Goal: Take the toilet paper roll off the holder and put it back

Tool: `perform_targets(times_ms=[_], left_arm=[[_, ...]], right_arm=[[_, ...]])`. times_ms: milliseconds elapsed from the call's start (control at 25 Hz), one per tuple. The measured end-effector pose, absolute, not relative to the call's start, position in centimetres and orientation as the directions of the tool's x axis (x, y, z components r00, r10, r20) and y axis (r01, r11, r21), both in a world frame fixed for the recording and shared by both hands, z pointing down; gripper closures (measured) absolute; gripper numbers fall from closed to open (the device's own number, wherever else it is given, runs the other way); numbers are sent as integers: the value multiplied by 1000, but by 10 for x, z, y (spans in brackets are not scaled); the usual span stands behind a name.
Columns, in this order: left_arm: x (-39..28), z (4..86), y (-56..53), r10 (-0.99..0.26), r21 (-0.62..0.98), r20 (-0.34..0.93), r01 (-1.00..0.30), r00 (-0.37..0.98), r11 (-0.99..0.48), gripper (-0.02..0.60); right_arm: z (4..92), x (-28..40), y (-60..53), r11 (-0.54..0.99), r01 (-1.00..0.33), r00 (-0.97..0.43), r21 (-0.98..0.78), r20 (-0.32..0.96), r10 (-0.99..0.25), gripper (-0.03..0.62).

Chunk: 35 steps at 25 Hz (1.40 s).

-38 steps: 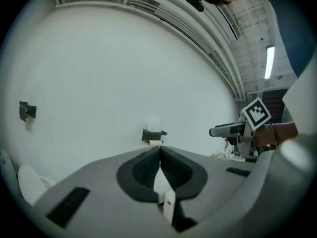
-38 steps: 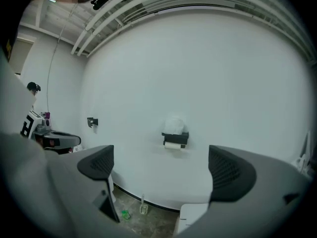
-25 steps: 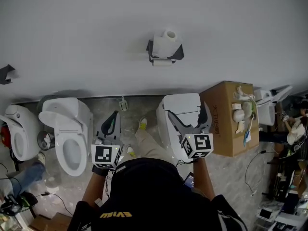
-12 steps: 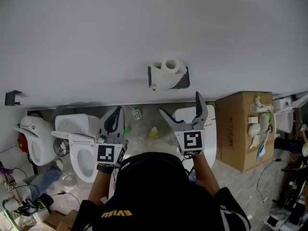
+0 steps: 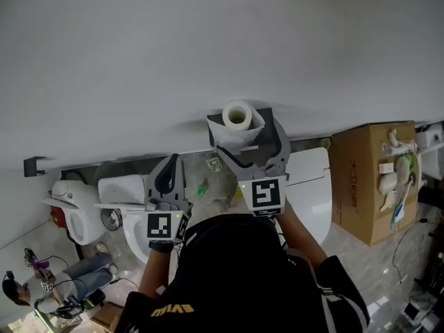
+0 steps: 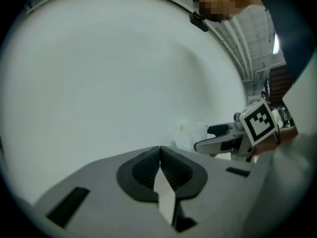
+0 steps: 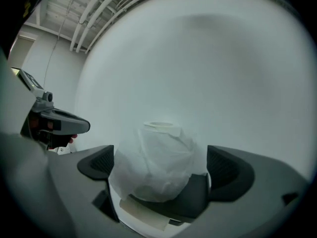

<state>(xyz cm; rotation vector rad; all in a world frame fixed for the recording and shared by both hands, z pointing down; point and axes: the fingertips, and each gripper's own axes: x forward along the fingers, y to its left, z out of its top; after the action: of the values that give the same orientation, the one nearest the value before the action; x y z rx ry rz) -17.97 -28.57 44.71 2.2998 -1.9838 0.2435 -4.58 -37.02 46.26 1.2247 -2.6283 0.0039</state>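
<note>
A white toilet paper roll [image 5: 237, 119] stands upright on a dark grey holder [image 5: 266, 125] fixed to the white wall. My right gripper [image 5: 248, 139] is open, one jaw on each side of the roll and holder. In the right gripper view the roll [image 7: 157, 161] fills the gap between the two pads [image 7: 97, 164], and I see no pad pressing on it. The holder [image 7: 190, 202] sits under the roll. My left gripper [image 5: 166, 177] hangs lower left, away from the roll. It is shut and empty in the left gripper view [image 6: 159, 168].
Below the wall, on the floor, stand a white toilet [image 5: 127, 191], another toilet [image 5: 71, 201] to its left and a third [image 5: 309, 184] under my right arm. A cardboard box [image 5: 365, 180] stands at right. A small dark bracket [image 5: 33, 165] is on the wall at left.
My right gripper has risen to the holder and now straddles the roll with its jaws open. The left gripper stayed shut and low. The wall has come nearer.
</note>
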Motion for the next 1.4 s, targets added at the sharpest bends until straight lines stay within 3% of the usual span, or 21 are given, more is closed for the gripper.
perform_targets(times_ms=[240, 400, 480, 520, 560, 600, 1400], left_arm=[[-173, 458, -295, -974, -31, 149, -984, 168, -175, 569], [-164, 450, -291, -967, -61, 114, -970, 226, -234, 569], [-160, 445, -291, -969, -45, 86, -971, 231, -235, 569], [-161, 447, -290, -970, -36, 93, -973, 226, -230, 569], [-164, 452, -289, -969, -30, 112, -974, 218, -223, 569], [-168, 457, -289, -968, -28, 134, -976, 210, -216, 569], [-175, 466, -279, -970, -11, 130, -978, 203, -206, 569]], right_arm=[[468, -57, -386, 663, -739, -629, 118, 233, -742, 17], [467, -68, -385, 662, -740, -626, 121, 236, -743, 73], [467, -66, -388, 646, -749, -606, 148, 245, -757, 122], [468, -63, -389, 638, -755, -595, 154, 249, -764, 177], [469, -61, -390, 632, -760, -588, 153, 254, -768, 289], [469, -59, -392, 629, -763, -584, 147, 258, -769, 309], [468, -56, -396, 638, -755, -593, 151, 258, -763, 330]])
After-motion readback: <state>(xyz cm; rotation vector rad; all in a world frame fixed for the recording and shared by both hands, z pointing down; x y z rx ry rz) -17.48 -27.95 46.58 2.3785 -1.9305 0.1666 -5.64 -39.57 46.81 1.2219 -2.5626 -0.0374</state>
